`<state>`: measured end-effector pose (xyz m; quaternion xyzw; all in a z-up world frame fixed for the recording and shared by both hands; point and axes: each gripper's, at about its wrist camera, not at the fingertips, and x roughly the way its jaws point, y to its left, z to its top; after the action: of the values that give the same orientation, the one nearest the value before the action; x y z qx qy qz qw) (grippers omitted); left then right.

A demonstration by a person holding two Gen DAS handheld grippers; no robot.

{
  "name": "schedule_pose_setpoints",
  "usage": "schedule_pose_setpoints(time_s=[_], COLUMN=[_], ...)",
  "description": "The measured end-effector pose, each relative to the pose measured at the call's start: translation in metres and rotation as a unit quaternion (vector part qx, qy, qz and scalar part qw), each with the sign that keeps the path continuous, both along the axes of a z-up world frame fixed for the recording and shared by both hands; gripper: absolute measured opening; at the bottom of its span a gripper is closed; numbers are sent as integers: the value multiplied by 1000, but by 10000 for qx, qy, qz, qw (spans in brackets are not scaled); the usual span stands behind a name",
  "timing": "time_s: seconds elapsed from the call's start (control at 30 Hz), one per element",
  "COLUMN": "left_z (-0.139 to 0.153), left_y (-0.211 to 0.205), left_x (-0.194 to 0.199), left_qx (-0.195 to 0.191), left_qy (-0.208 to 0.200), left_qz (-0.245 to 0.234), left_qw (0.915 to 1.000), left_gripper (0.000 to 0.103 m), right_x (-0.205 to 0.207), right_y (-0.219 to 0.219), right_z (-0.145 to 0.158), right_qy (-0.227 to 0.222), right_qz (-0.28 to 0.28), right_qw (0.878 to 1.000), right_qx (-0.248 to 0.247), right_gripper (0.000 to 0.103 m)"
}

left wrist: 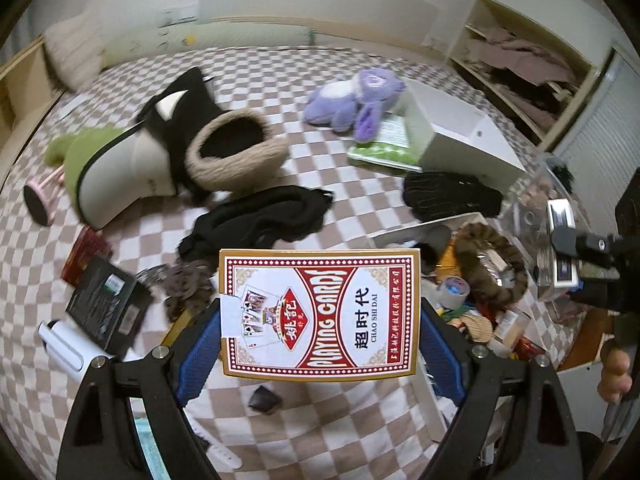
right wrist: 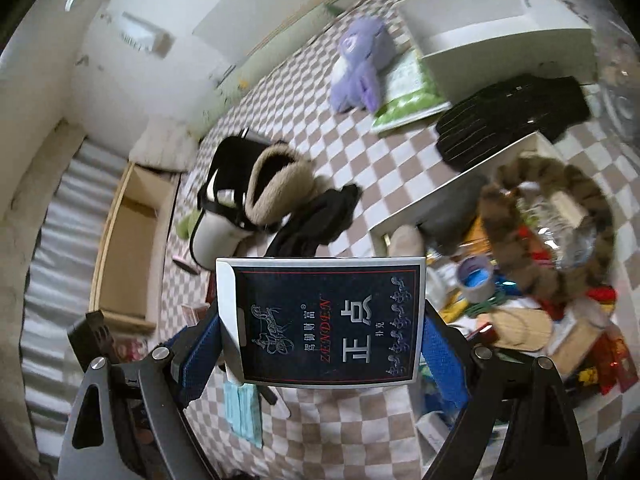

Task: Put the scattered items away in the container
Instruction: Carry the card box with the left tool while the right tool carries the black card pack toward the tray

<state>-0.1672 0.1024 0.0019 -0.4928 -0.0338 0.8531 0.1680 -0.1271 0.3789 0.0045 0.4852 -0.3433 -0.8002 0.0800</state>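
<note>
gripping a red and white playing-card box [left wrist: 320,314] by its two short ends, the left gripper [left wrist: 320,344] has its blue-padded jaws wide and pressed on it, above the checkered bed [left wrist: 320,424]. in the left wrist view the box hangs over the near edge of the bed, just beside the white container [left wrist: 404,236] at the bed's right side, which already holds a brown fur ring [left wrist: 490,266], a tape roll [left wrist: 454,292] and other small clutter. toward the middle of the bed lie a fur-lined boot [left wrist: 168,160], a black cloth [left wrist: 260,220] and a black knit hat [left wrist: 448,196]. nearer the far edge sit a purple plush toy [left wrist: 356,100], a green packet [left wrist: 386,148] and a white box [left wrist: 456,132]. by the left edge are a black booklet [left wrist: 106,304] and a white tube [left wrist: 66,344]. the right gripper [left wrist: 576,252] shows at the right, carrying a dark card box [left wrist: 562,248].

in the right wrist view the right gripper [right wrist: 322,340] has its jaws wide and clamped on a dark blue card box [right wrist: 320,320] with a silver border, also end to end. it hangs above the bed [right wrist: 340,432] near the container [right wrist: 452,188], whose fur ring [right wrist: 548,232] and tape roll [right wrist: 476,278] lie just to its right. a blue face mask [right wrist: 244,412] lies on the bed under the box. the boot [right wrist: 256,200], black cloth [right wrist: 320,220], purple plush toy [right wrist: 360,64], knit hat [right wrist: 512,116] and white box [right wrist: 500,28] sit farther off.
</note>
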Motion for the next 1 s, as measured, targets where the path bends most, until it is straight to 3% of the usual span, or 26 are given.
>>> schedule_pose_setpoints(time_s=[0.53, 1.0], left_z=[-12, -49], left_y=[82, 145], left_x=[-7, -3], left_qx=[-120, -458], left_qy=[-52, -224], left_qz=[-822, -1679], left_qw=[9965, 9845], left_gripper=[90, 90], right_x=[27, 20], right_y=[73, 100], right_z=[-18, -47], right_qy=[-248, -658], right_qz=[-857, -1033], right_qw=[9960, 9924], right_qx=[-103, -99], right_gripper=[90, 90])
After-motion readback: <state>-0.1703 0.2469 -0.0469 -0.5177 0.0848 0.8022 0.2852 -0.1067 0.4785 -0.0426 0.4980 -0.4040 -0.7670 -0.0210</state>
